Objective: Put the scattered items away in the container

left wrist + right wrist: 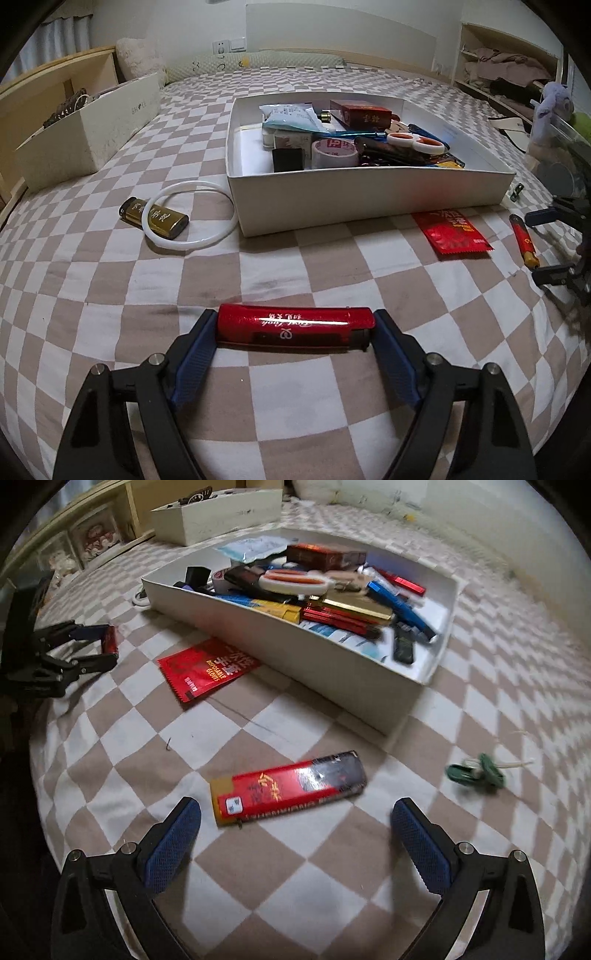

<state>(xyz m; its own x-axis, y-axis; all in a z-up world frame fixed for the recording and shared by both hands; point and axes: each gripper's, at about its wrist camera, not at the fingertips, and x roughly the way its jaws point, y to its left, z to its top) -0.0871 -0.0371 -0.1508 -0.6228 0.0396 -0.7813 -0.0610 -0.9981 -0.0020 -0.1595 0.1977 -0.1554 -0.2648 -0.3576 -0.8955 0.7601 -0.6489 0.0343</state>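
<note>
Blue-padded left gripper (295, 328), at the bottom centre of its own view, pinches a glossy red cylindrical lighter (293, 325) lengthwise, one pad at each end, low over the brown-and-white checked bedsheet (295, 266). Only this view shows the gold lighter (155, 218) under a white plastic ring (190, 218), left of the shallow white cardboard box (369, 195) full of small items. The right gripper (295, 834) stands spread wide with nothing between its pads, just below a flat red-and-black lighter (288, 786) lying on the sheet at lower centre. Its view alone shows a small green clip (476, 773) at right. A red foil glove packet (208, 668) lies beside the box's near wall in both views.
</note>
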